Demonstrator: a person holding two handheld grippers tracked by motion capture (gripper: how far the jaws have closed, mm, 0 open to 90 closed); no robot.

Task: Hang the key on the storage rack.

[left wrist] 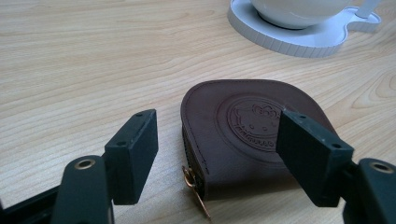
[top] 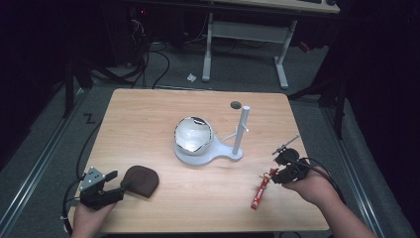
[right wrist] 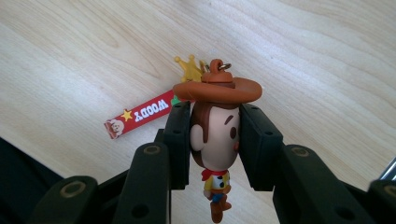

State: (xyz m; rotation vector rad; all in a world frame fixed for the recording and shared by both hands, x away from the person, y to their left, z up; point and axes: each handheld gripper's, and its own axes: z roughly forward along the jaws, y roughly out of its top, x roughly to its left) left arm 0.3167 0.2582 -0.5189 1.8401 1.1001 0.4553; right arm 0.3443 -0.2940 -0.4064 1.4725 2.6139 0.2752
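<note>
A pale wooden bench [top: 148, 124] stands in a dark room, with cables and a white desk frame on the floor beyond it. Near its middle a white stand [top: 218, 152] carries a shiny bowl [top: 193, 135] and an upright peg post [top: 241, 130].

The right tongs [right wrist: 215, 140] pinch a cowboy keychain figure [right wrist: 215, 135] by its head, near the bench's right edge; its red strap [top: 259, 192] trails down to the wood. The left tongs [left wrist: 217, 154] stand spread, just short of a brown leather coin pouch [left wrist: 252, 135] lying flat at the front left, touching nothing.

The grip looks risky: the head is round and smooth, so the figure could swivel or squirt out between the pads. The dangling strap may snag. If the ring is meant for the post's hook, a twisted figure would make it miss.
</note>
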